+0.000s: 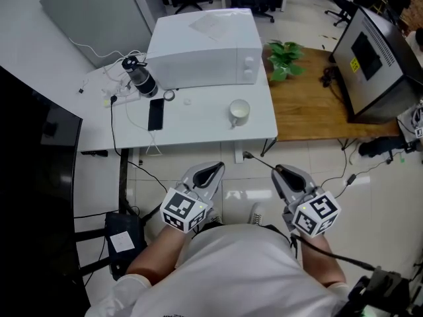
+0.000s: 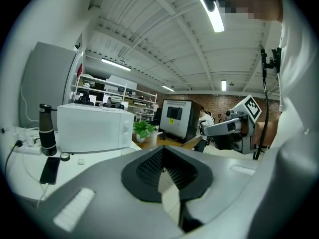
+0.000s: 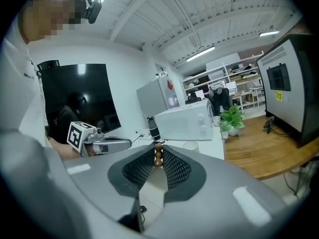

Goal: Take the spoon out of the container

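Glossy pale floor tiles (image 1: pixel 238 190) are lying under you in the head view, and a smooth white table (image 1: pixel 198 127) is standing at 12 o'clock. You are holding the left gripper (image 1: pixel 213 170) and the right gripper (image 1: pixel 283 172) low and close to your body. They are side by side, both pointing toward 12 o'clock and well apart from the table. A round white cup (image 1: pixel 239 111) is sitting near the table's front edge. A boxy white microwave (image 1: pixel 205 48) is standing behind it, and a flat black phone (image 1: pixel 155 114) is lying at its 9 o'clock. You cannot tell from here whether the spoon is lying inside the cup.

In the left gripper view, your jaws are pressing together into a narrow V. Their black mesh-textured pads (image 2: pixel 149 166) are meeting at the tips on themselves alone.

In the right gripper view, your jaws are drawn just as narrow. The tips are pinching a short stack of three glossy brown beads (image 3: pixel 158 156), rounded like turned wood. You cannot tell whether they belong to the spoon. The cup is showing beyond the tips at 1 o'clock, in front of the microwave.
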